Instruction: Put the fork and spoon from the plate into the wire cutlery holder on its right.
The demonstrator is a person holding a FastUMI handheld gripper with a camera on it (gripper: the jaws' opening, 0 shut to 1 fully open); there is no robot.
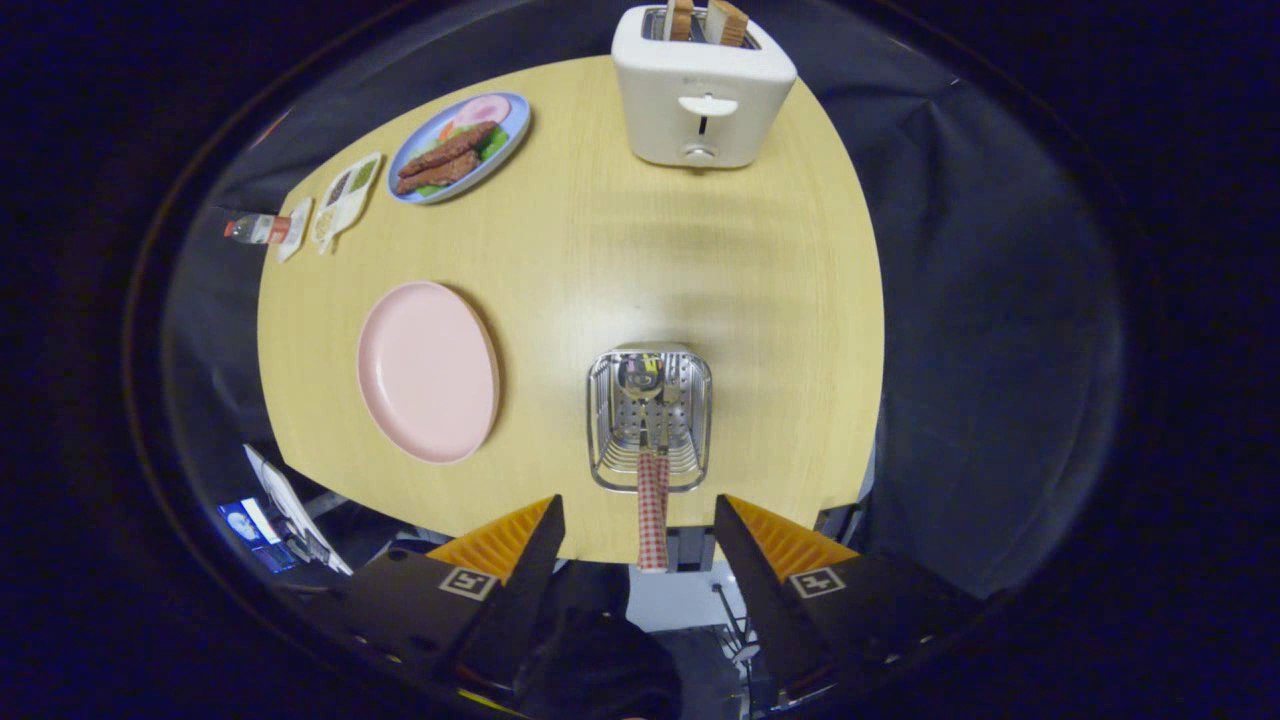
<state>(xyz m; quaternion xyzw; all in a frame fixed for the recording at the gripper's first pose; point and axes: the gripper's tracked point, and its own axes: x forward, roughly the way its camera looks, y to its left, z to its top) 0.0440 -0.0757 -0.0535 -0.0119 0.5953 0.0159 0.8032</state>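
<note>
With the round pink plate bare and the checked-handled cutlery standing in the wire holder, the gripper, fingers spread and empty, seems finished and need only withdraw.

pink plate, red-checked cutlery handle

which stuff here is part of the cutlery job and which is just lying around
Part of the job:
- pink plate, bare
- wire cutlery holder
- checked-handled cutlery standing in the holder
- gripper, open above it

Lying about:
- toaster with bread
- blue plate of food
- small snack tray
</note>
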